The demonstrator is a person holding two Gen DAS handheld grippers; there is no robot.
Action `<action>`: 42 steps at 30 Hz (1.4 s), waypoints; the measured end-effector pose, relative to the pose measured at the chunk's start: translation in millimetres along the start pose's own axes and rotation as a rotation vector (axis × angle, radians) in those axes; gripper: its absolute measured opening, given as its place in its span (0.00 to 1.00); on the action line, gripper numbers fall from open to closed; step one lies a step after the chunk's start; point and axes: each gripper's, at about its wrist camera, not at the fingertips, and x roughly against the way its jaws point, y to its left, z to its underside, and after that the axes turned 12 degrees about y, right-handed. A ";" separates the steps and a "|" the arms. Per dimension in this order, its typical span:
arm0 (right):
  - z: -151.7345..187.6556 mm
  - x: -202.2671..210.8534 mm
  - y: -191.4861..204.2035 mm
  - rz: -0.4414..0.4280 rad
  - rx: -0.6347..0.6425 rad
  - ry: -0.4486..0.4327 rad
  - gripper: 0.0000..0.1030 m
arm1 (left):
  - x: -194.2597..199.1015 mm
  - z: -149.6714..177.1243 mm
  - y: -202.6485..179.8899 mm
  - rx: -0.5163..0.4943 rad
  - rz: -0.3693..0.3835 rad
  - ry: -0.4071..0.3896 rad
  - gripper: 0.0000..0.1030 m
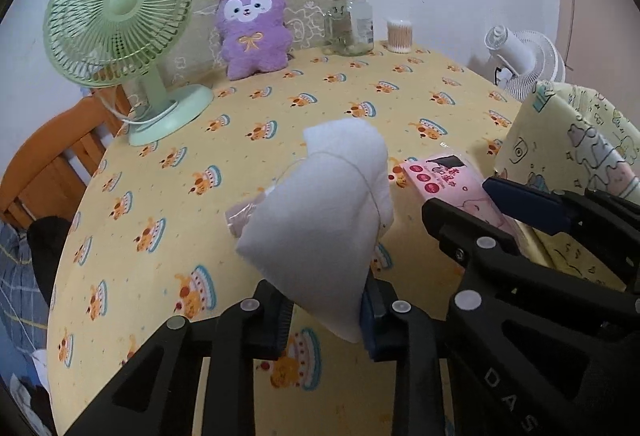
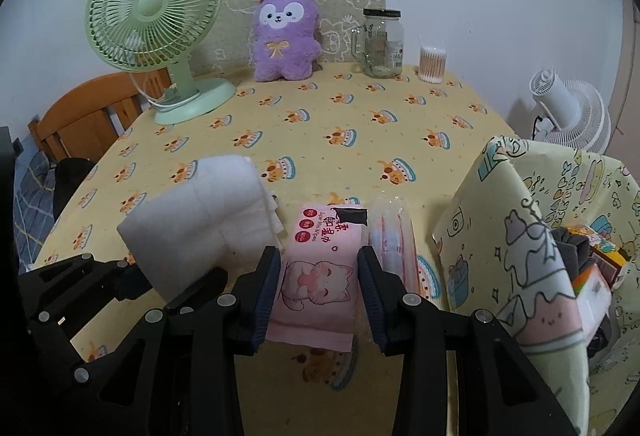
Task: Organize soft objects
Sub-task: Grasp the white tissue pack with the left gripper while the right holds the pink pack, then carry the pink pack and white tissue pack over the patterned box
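Observation:
My left gripper (image 1: 324, 312) is shut on the lower corner of a white soft pad bundle (image 1: 320, 211), which it holds tilted above the yellow tablecloth (image 1: 320, 91). In the right wrist view the same bundle (image 2: 204, 211) sits left of my right gripper (image 2: 320, 276). That gripper is shut on a pink wet-wipes pack (image 2: 316, 268), with its pads pressing both long sides. The left wrist view shows this pack (image 1: 444, 179) between the right gripper's fingers (image 1: 440, 215). A purple plush toy (image 2: 284, 35) sits upright at the table's far edge.
A cartoon-print fabric bin (image 2: 500, 236) holding several items stands at the right. A clear pack of pink items (image 2: 390, 232) lies beside the wipes. A green fan (image 2: 156, 7), a glass jar (image 2: 382, 43) and a cotton-swab tub (image 2: 432, 61) line the back. A white fan (image 2: 568, 107) and a wooden chair (image 2: 80, 111) flank the table.

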 end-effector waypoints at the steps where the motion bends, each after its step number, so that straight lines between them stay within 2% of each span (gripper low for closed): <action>1: 0.8 2.9 1.3 0.000 0.005 -0.004 0.42 | 3.4 1.8 0.5 0.007 -0.003 -0.006 0.26; 20: 4.9 63.1 20.1 -0.016 0.059 -0.087 0.42 | 70.4 20.6 9.1 0.103 -0.044 -0.119 0.26; 42: -1.4 123.3 35.8 -0.050 0.087 -0.205 0.42 | 130.5 24.8 18.8 0.141 -0.092 -0.243 0.26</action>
